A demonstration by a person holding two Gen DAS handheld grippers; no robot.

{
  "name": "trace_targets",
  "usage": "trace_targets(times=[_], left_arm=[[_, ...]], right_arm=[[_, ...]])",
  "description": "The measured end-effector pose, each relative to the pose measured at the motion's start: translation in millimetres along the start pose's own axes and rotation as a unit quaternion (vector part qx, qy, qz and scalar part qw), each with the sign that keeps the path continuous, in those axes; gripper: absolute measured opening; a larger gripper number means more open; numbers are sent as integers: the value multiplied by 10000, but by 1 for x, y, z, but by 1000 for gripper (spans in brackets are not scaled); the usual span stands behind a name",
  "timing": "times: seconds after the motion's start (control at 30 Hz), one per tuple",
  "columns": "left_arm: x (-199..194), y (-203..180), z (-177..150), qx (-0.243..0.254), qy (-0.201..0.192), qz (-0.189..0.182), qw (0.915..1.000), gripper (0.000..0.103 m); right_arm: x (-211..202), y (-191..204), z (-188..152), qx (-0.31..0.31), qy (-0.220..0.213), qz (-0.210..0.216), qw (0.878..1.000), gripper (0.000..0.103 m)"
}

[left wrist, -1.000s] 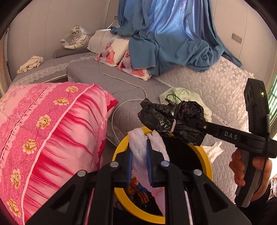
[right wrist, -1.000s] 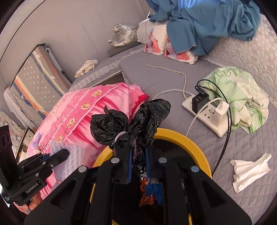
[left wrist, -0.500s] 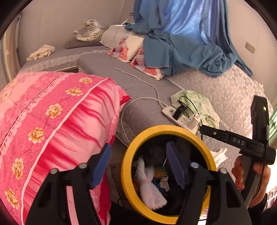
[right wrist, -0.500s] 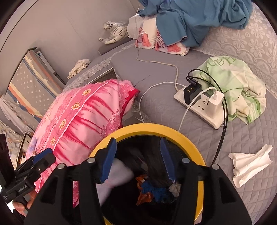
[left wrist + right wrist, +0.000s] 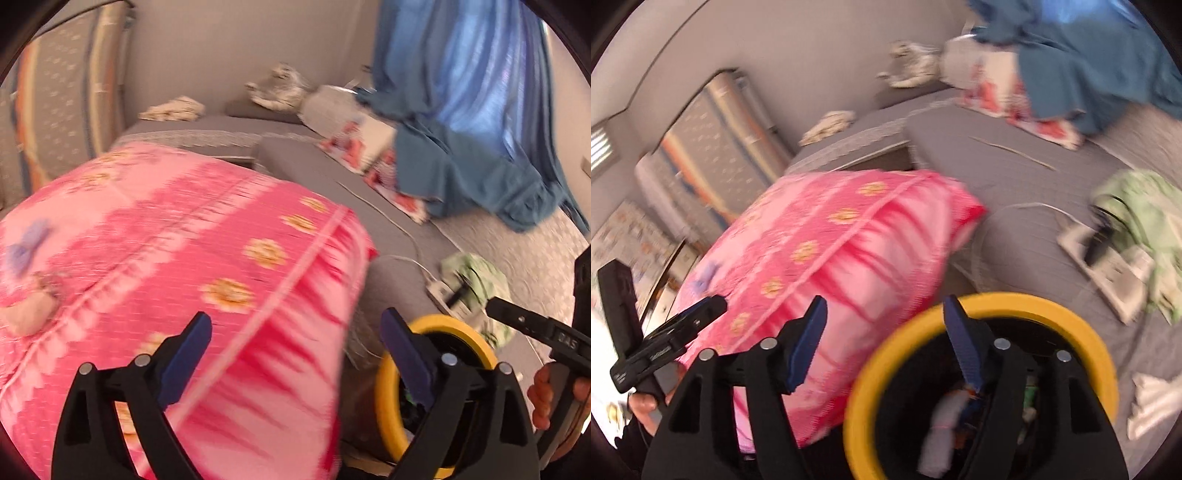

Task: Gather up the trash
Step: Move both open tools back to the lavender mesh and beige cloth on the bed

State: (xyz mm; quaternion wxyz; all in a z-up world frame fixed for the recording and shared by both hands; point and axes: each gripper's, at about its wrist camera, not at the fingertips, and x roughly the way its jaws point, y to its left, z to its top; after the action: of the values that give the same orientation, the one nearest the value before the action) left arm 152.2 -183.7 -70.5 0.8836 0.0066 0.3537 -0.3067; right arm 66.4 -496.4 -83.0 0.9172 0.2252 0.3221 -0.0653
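The yellow-rimmed trash bin [image 5: 1071, 314] stands beside the bed, with white tissue [image 5: 942, 424] and other scraps inside. It also shows at the lower right of the left wrist view [image 5: 384, 398]. My right gripper [image 5: 886, 339] is open and empty, above the bin's left rim. My left gripper [image 5: 295, 354] is open and empty, over the pink pillow [image 5: 184, 258] to the left of the bin. A crumpled white tissue [image 5: 1152, 402] lies on the grey bed cover right of the bin. Both views are blurred.
A white power strip [image 5: 1108, 266] with cables lies on the grey bed [image 5: 997, 173] next to a green cloth [image 5: 1145, 199]. A blue blanket [image 5: 472, 110] and floral pillows are piled at the back. A toy tiger [image 5: 912, 70] lies by the wall.
Both grippers opened and dropped the white tissue and black bag into the bin. Since then both have swung left, away from the bin and toward the pink pillow.
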Motion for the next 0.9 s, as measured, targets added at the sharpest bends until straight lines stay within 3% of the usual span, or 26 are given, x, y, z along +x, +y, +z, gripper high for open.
trace_targets(times=[0.2,0.3,0.6,0.73,0.9], left_arm=[[-24,73,4,-425,-253,601,9970,91],[-40,114,5,-606,-434,1030,9919,91],[-81,240,5,-1301,-745,2223,9634,91],[-79,282,8,-1516,-689,2495,9539,91],[-64,327,11,-1655,-520,2498,9526,91]], right_arm=[[43,85,13,-817,232,626,9944,65],[65,132,13,-1286,338,1003,9860,66],[133,250,-6,-2508,729,1793,9485,70],[164,296,-17,-2974,892,1931,9307,73],[197,336,-30,-3472,956,1943,9125,76]])
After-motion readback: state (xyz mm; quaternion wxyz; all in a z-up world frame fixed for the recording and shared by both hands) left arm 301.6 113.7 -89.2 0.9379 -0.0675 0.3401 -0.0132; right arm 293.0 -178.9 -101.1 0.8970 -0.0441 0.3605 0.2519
